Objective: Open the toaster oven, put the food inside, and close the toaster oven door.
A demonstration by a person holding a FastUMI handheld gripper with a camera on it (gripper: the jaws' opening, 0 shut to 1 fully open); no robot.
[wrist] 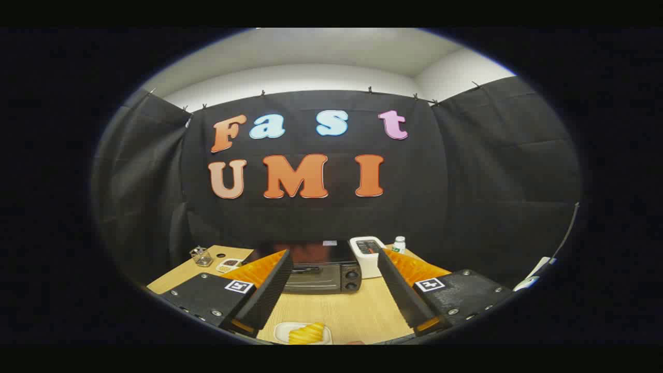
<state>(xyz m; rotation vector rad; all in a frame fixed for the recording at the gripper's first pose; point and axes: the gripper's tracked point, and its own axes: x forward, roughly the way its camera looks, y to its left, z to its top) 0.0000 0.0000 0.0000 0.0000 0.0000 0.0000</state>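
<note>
i have the gripper [331, 290] hanging above the wooden table [357, 311], its fingers spread wide with nothing between them. the toaster oven [322, 270] sits beyond the fingertips, near the back of the table, and its door looks closed to me, so i judge the task has barely begun. the food [306, 334], a yellow ridged pastry-like piece, lies on a small white plate [282, 331] close under the gripper, between the two fingers and low.

what worries me: the door handle is a thin dark bar on a dark front, hard to pick out, so i could miss it or catch the glass instead. the two knobs sit just beside the door; a sloppy approach could snag one. the oven looks light, and pulling the door may drag the whole box forward toward the plate. the food looks soft and flaky, so a hard squeeze might crush it.

a white boxy appliance [366, 255] stands right of the oven, a small bottle [399, 244] behind it.
</note>
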